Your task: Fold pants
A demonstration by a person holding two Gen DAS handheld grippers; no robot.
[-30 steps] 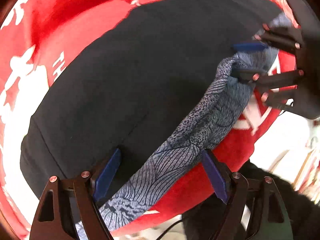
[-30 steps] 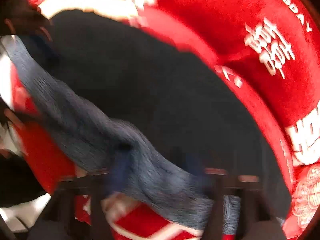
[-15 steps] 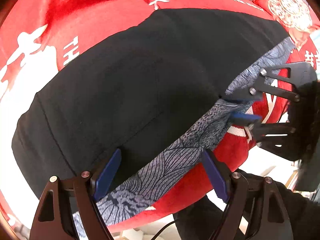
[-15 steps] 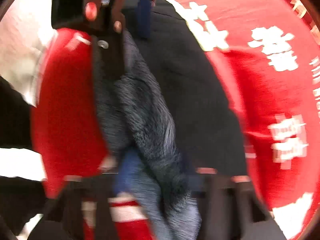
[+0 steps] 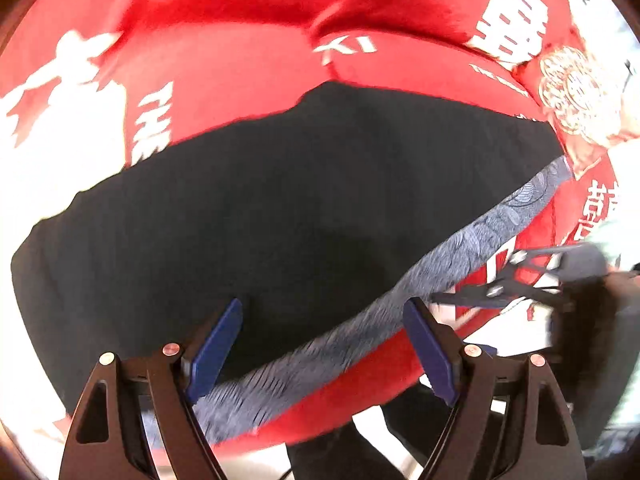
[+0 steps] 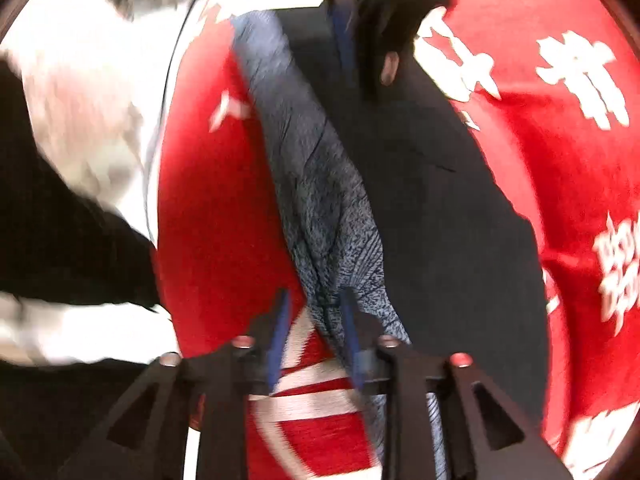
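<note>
Black pants point(image 5: 288, 208) with a blue-grey patterned band point(image 5: 472, 240) along the near edge lie flat on a red blanket point(image 5: 240, 68). My left gripper point(image 5: 320, 344) is open, its blue pads either side of the band, just above the cloth. My right gripper point(image 6: 314, 320) has its pads narrowly apart around a bunched fold of the band point(image 6: 332, 240); the frame is blurred. It also shows in the left wrist view point(image 5: 500, 284) at the right, beside the band. The left gripper shows at the top of the right wrist view point(image 6: 360, 40).
The red blanket has white characters point(image 5: 512, 28) and covers a rounded surface. Its near edge drops to a pale floor point(image 6: 80, 80). The person's dark clothing point(image 6: 60, 240) is at the left of the right wrist view.
The patterned band went from lifted and bunched to lying flat along the pants' edge. The right gripper moved down and off towards the blanket's near edge. The left gripper stayed open.
</note>
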